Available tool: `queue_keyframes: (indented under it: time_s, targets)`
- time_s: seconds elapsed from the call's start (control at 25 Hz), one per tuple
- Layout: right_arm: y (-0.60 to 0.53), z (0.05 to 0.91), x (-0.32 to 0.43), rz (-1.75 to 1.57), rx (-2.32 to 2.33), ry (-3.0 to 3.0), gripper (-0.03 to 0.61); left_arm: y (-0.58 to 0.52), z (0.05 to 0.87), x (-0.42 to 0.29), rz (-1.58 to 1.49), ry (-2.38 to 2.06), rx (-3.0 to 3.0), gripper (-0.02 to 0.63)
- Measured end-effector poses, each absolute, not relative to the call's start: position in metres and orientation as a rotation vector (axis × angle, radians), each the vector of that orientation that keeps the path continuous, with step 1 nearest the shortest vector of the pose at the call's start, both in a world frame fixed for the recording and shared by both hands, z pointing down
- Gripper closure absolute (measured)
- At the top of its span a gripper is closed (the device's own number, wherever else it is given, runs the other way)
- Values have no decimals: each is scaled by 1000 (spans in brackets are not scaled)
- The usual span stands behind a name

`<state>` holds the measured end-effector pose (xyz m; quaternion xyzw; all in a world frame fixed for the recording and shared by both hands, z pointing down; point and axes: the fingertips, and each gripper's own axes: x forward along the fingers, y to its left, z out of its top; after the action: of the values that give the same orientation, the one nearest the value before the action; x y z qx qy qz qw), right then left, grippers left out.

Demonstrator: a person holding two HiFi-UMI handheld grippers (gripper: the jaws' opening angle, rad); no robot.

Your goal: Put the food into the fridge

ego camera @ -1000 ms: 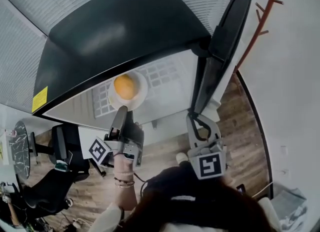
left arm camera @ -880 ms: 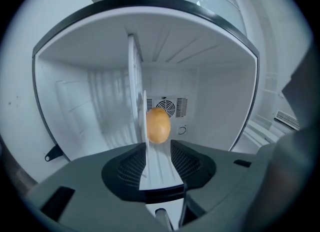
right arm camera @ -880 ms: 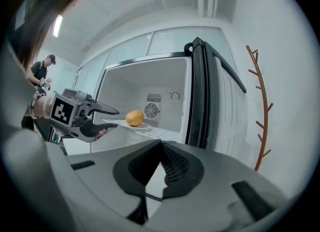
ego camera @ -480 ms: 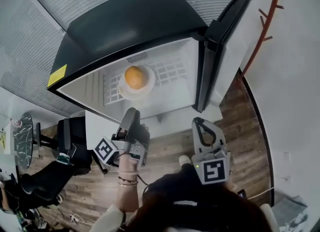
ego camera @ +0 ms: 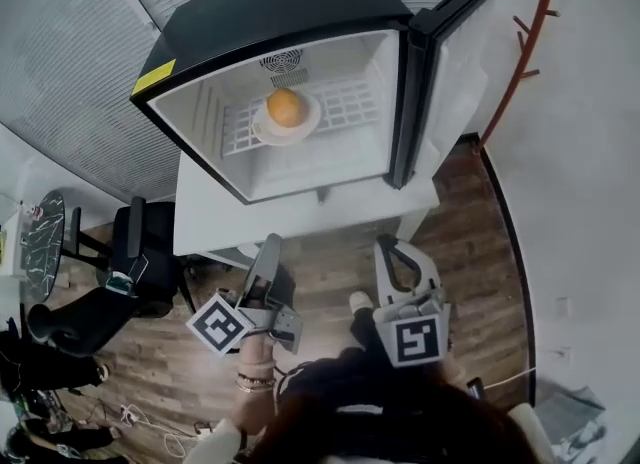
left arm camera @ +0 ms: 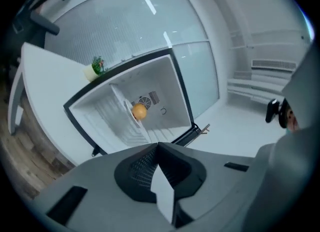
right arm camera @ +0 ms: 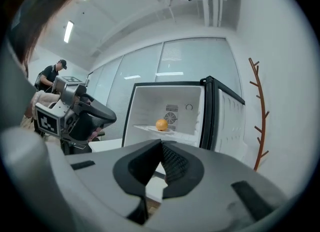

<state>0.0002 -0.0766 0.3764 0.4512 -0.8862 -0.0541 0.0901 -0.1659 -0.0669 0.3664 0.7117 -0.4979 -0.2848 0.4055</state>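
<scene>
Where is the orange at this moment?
In the head view, the orange sits on a white plate on the wire shelf inside the open fridge, to the left of its open door.

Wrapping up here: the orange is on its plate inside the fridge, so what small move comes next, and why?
Probably reach the right gripper to the open door and start swinging it shut: the orange sits on its plate on the shelf, and that gripper is shut, empty and nearest the door.

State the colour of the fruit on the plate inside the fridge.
The fruit is orange; it is clearest in the head view.
</scene>
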Motion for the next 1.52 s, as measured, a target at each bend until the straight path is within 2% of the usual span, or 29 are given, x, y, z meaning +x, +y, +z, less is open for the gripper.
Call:
queue_keyframes:
  time_s: [0.28, 0.72, 1.52]
  targets:
    - [0, 368, 0, -165, 1337, -2625, 578, 34, 352, -165, -401, -1605, 1983, 619]
    - [88, 352, -5, -245, 1328, -2647, 578, 146, 351, -163, -115, -1881, 2059, 620]
    - [120, 352, -21, -288, 1243, -2645, 580, 184, 355, -171, -147, -1918, 2025, 620]
